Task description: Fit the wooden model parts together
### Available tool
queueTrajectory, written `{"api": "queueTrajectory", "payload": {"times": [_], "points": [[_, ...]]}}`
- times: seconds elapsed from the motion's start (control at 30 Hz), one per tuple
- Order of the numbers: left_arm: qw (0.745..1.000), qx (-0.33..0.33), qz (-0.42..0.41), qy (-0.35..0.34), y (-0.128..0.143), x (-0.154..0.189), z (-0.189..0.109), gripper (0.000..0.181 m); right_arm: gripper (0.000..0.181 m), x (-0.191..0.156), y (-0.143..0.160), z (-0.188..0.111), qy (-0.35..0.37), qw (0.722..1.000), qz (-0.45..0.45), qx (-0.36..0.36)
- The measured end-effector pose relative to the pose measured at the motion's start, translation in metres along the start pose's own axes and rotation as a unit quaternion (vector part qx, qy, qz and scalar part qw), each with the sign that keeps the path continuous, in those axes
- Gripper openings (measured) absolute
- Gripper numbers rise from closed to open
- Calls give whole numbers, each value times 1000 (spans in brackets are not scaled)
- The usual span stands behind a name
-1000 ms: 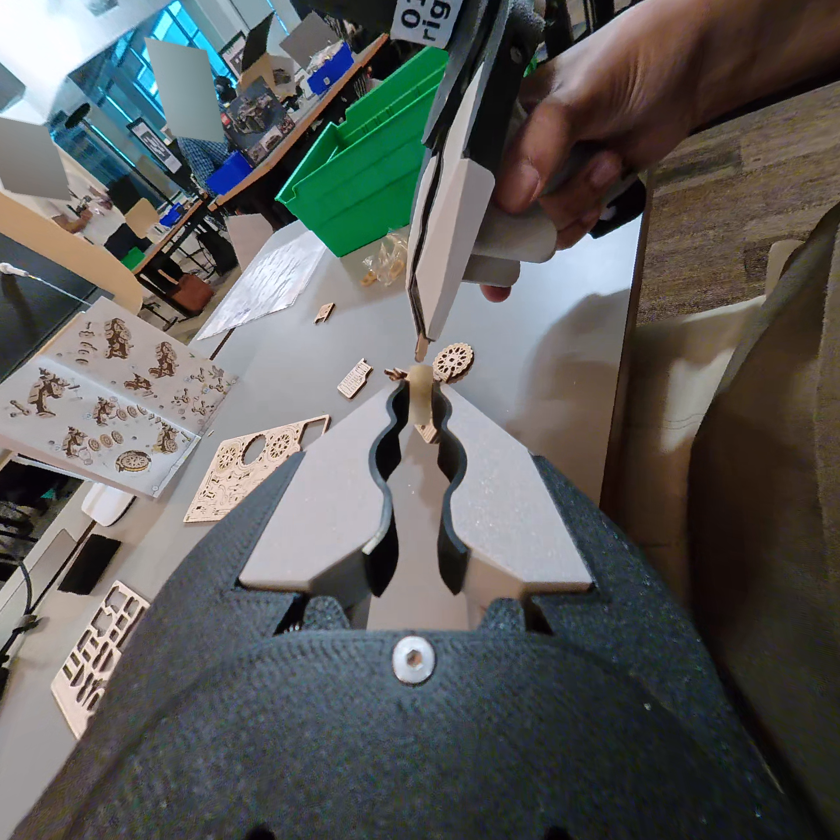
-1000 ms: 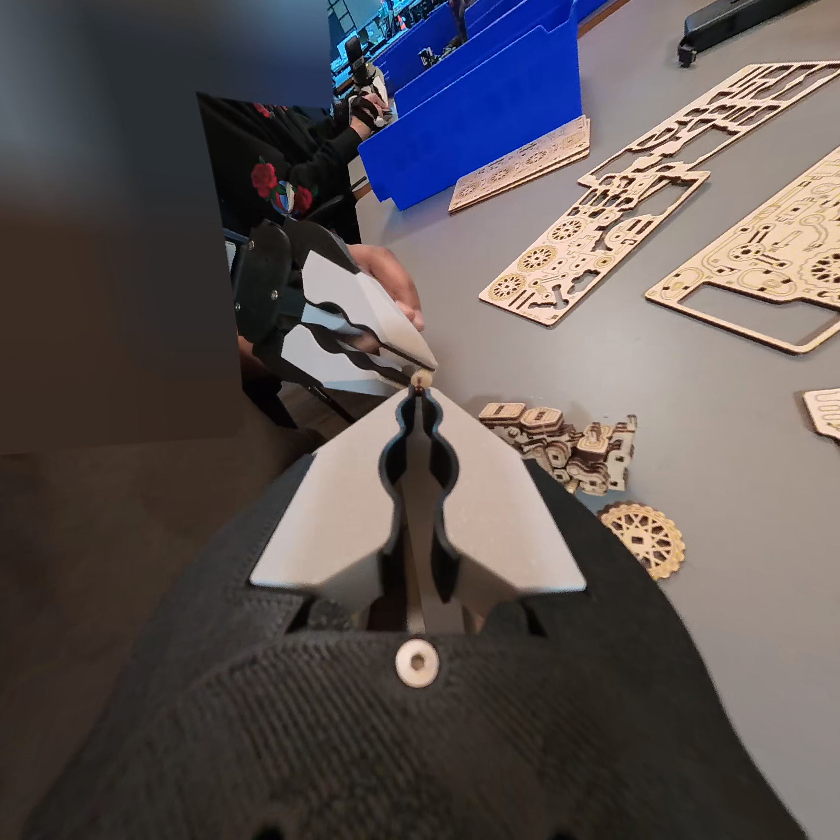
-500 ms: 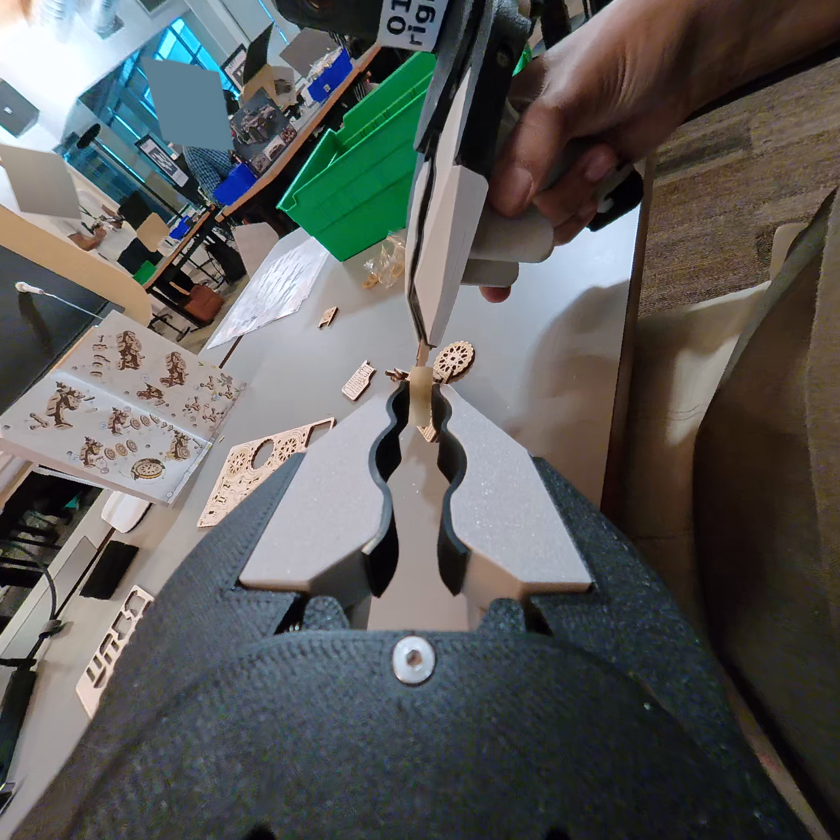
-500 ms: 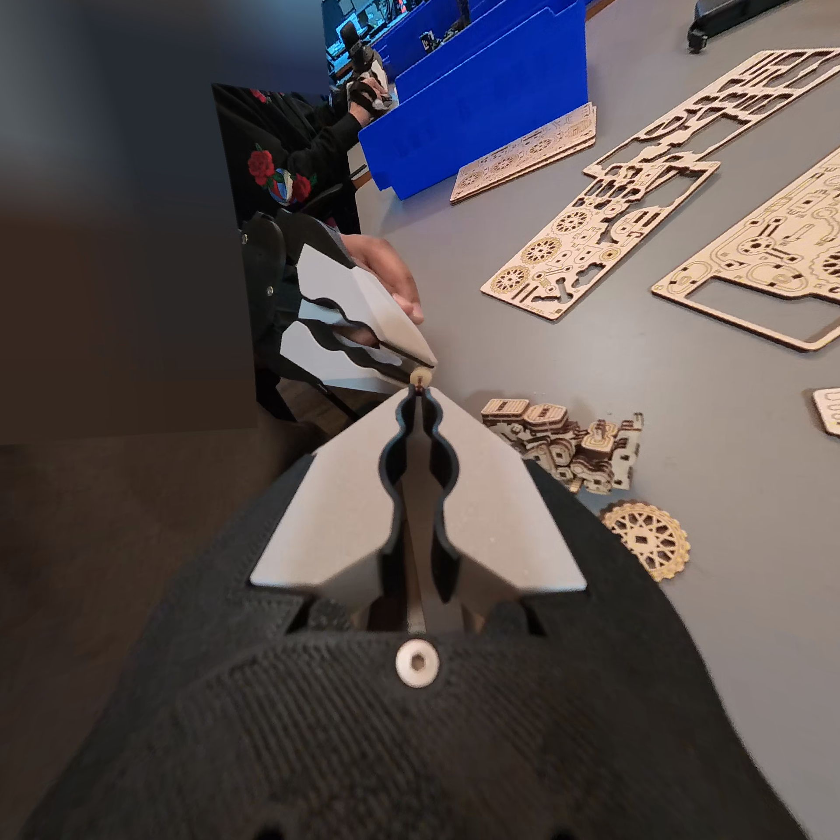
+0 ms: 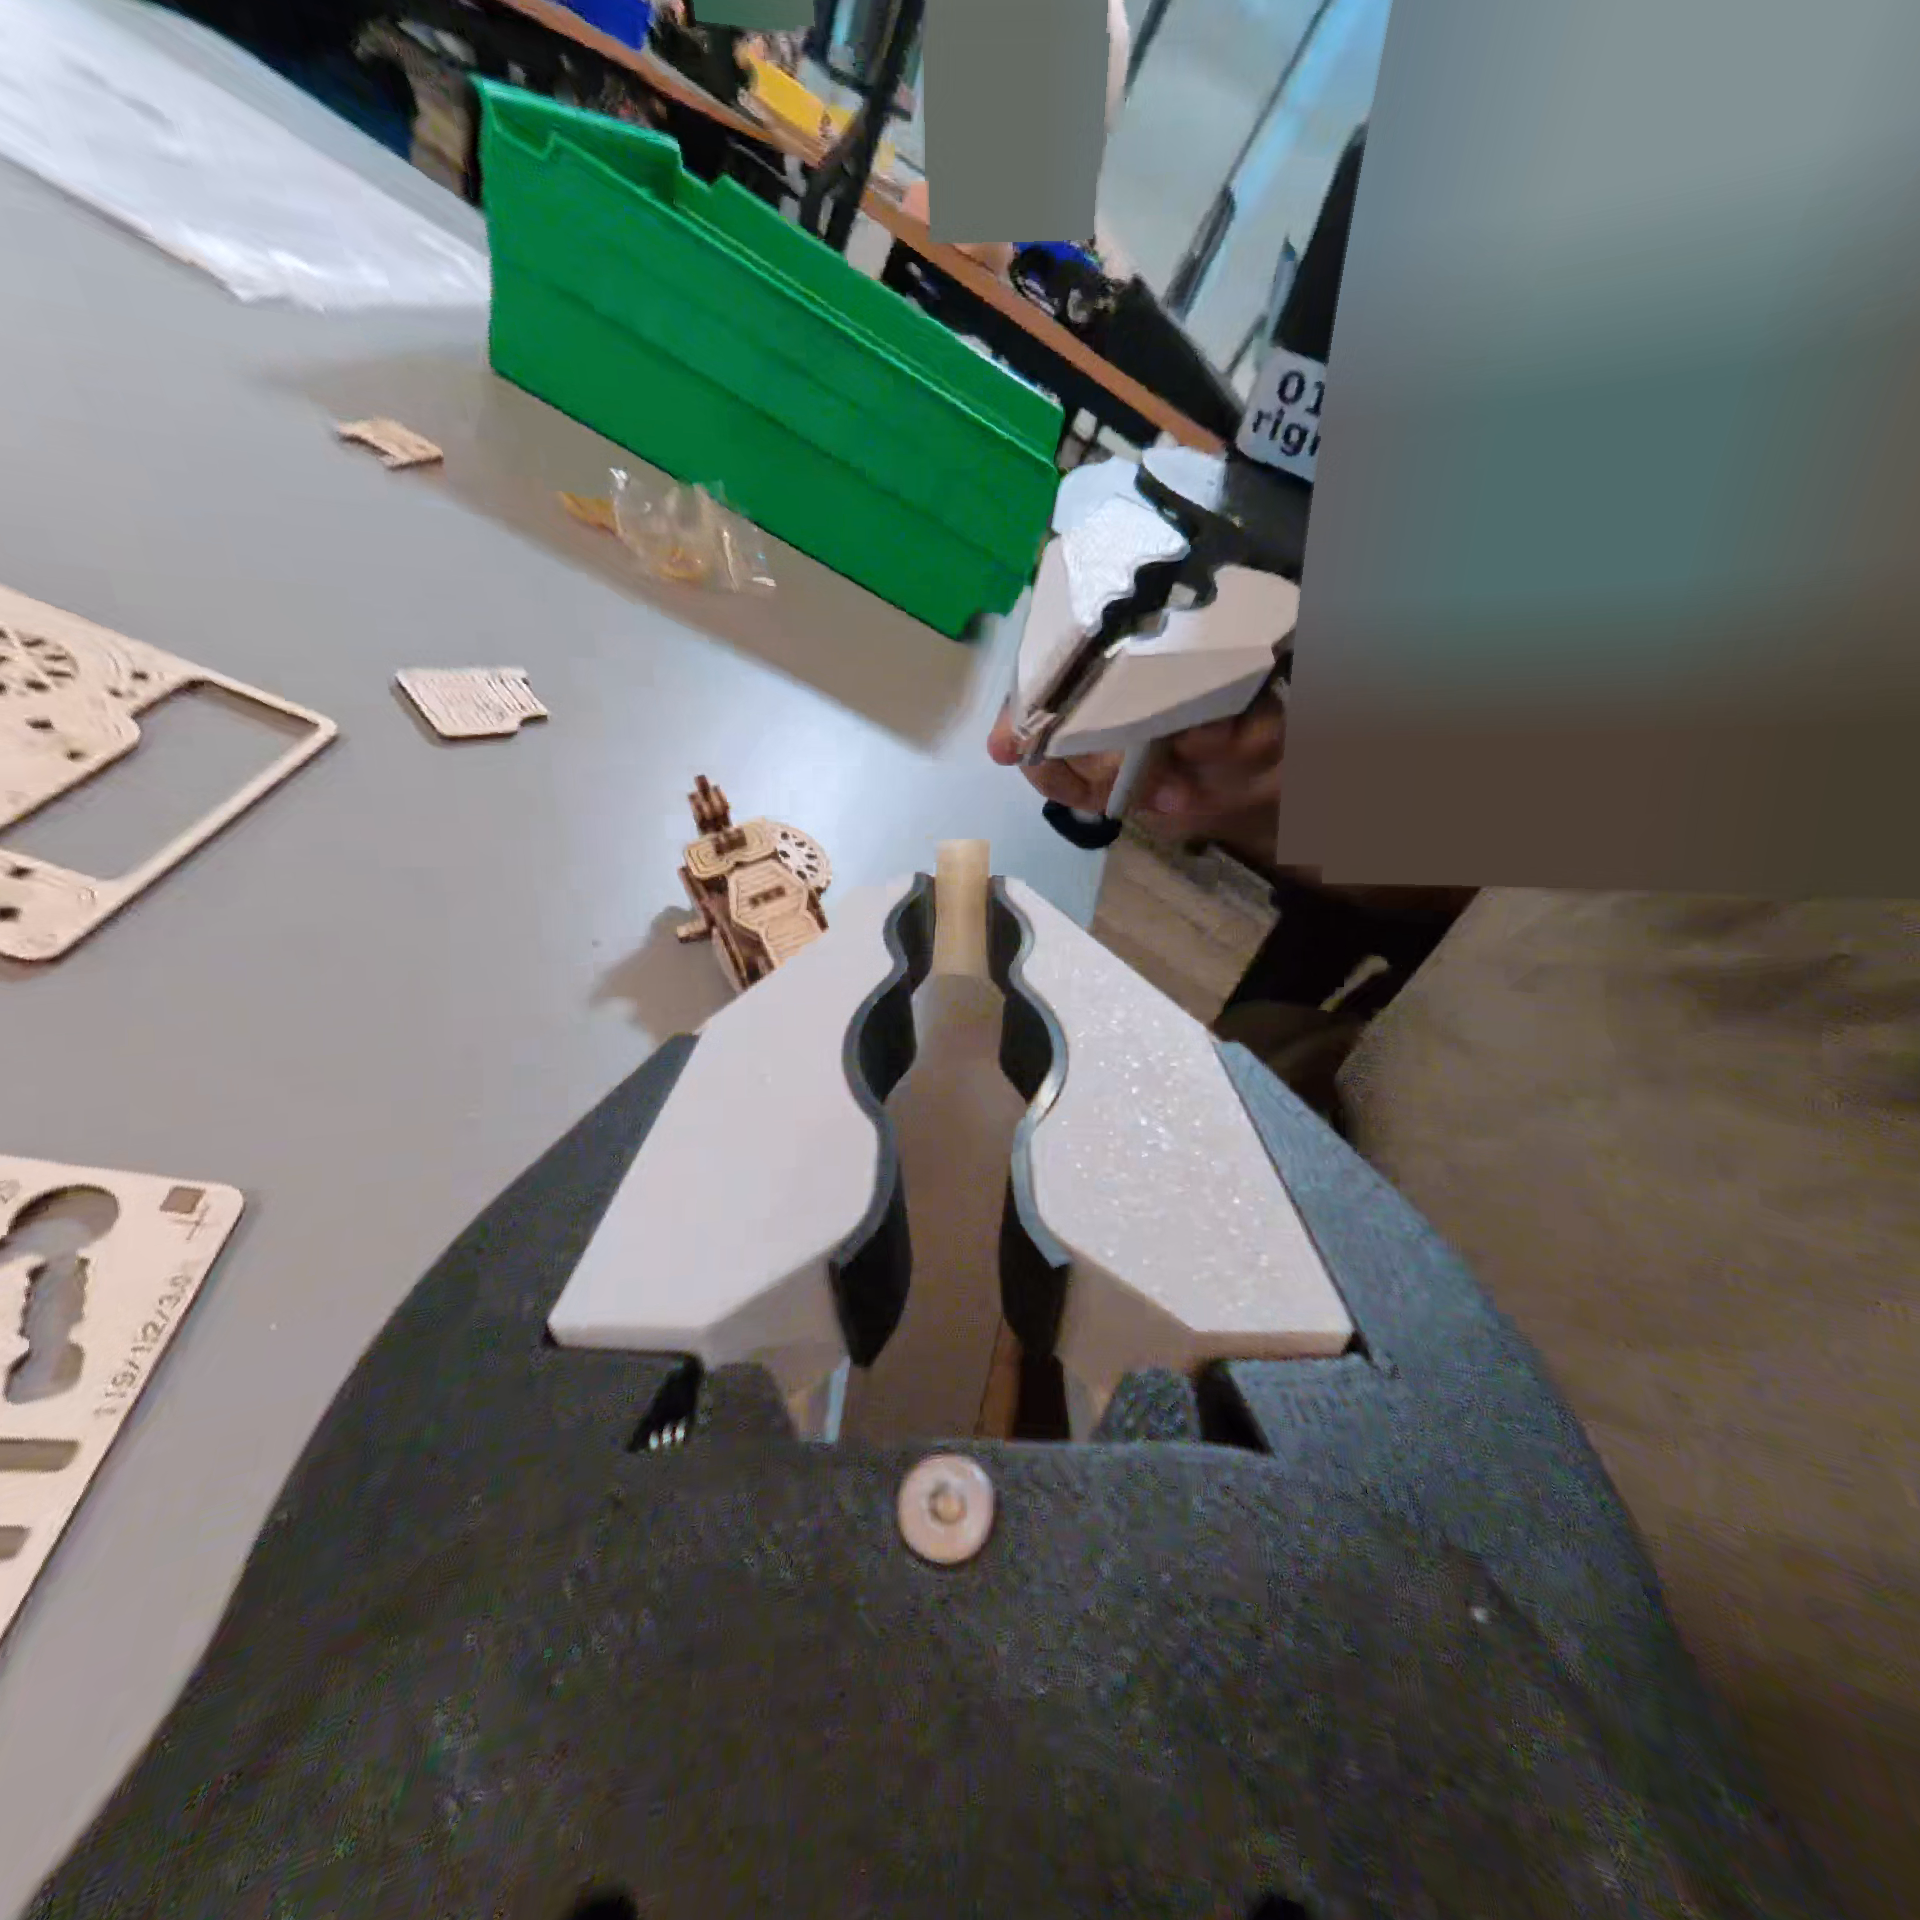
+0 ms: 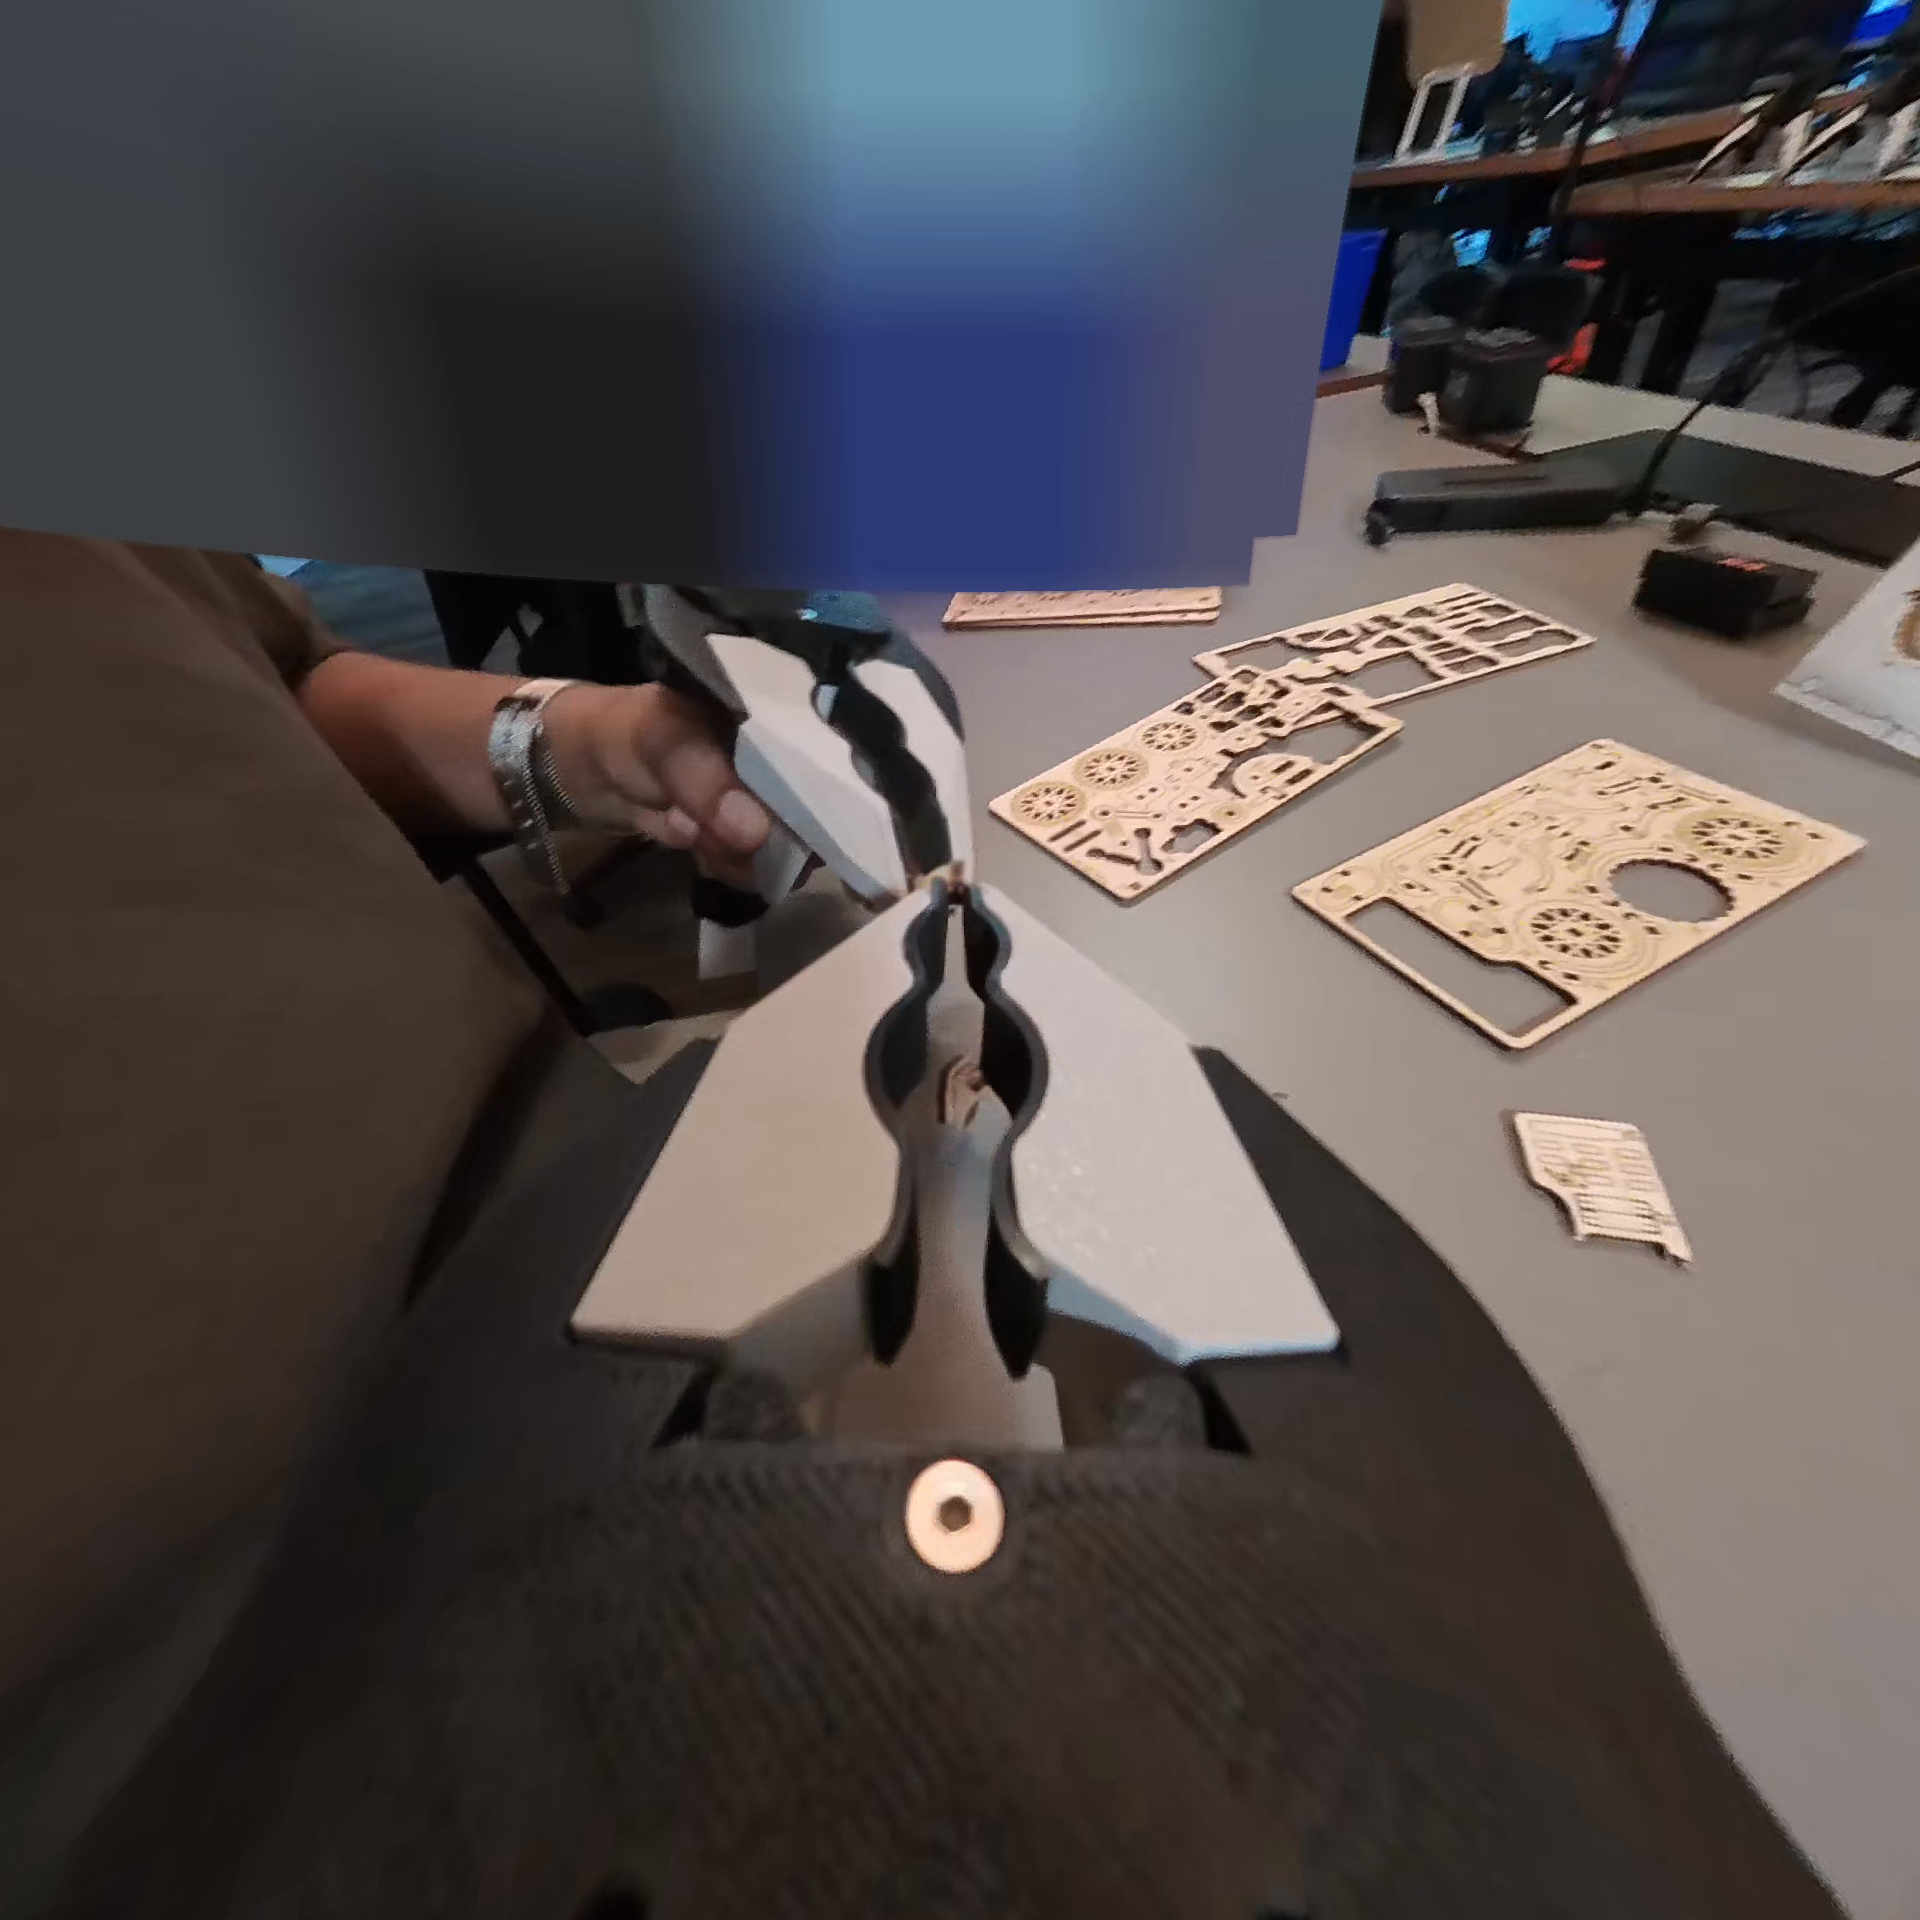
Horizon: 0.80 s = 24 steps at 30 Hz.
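My left gripper [image 5: 956, 894] is shut on a small pale wooden part [image 5: 956, 904] that sticks out past its tips. It is held above the table's near edge. A small wooden model assembly [image 5: 753, 909] with a gear wheel lies on the grey table [image 5: 416, 987] just left of it. My right gripper [image 6: 951, 899] is shut; I see no part clearly between its tips. In the left wrist view it [image 5: 1023, 732] hangs up and to the right of the pale part, apart from it. In the right wrist view the left gripper [image 6: 940, 868] sits just beyond my tips.
A green bin [image 5: 748, 353] and a clear bag [image 5: 675, 530] stand at the back. Cut wooden sheets [image 6: 1195, 790] [image 6: 1579, 883] [image 5: 104, 769] and a small loose part [image 6: 1600, 1184] [image 5: 473, 701] lie on the table. A black box [image 6: 1725, 592] is farther off. The tips of both grippers are at nearly the same place.
The right gripper's tip was pressed onto the left gripper's part; now the two are apart. Both grippers have swung round, and the small pin at the right tips no longer shows.
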State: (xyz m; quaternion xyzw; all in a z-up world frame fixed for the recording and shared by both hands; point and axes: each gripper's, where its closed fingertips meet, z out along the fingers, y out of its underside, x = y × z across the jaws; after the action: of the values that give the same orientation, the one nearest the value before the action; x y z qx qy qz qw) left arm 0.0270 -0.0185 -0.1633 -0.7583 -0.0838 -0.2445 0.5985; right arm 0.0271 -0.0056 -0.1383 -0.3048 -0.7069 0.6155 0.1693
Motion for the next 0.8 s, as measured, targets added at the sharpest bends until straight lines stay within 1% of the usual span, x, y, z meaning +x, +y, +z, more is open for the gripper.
{"api": "queueTrajectory", "payload": {"times": [0.03, 0.1, 0.17, 0.27, 0.43, 0.53, 0.63, 0.8], "points": [[1000, -14, 5, 7, 4, 0, -1, 8, 0, -3, 1, 1, -10, 1000, 1, -7], [998, -34, 59, 6, 9, 3, -2, 8, 0, -9, 6, 2, -35, 999, -4, -27], [992, -56, 110, 17, 14, 11, -1, 8, 0, -15, 14, 2, -50, 997, -28, -53], [984, -88, 153, 26, 27, 19, 1, 8, 0, -26, 20, 4, -67, 992, -65, -79], [978, -103, 178, 28, 30, 29, 4, 8, 1, -40, 28, 5, -81, 986, -99, -109], [965, -133, 225, -3, 39, 25, 5, 8, 0, -39, 34, 0, -83, 984, -103, -118], [949, -166, 265, -33, 52, 14, 3, 9, 0, -34, 40, -4, -87, 986, -82, -120], [948, -161, 274, -24, 52, 16, 4, 9, 0, -36, 47, -3, -89, 983, -89, -132]]}}
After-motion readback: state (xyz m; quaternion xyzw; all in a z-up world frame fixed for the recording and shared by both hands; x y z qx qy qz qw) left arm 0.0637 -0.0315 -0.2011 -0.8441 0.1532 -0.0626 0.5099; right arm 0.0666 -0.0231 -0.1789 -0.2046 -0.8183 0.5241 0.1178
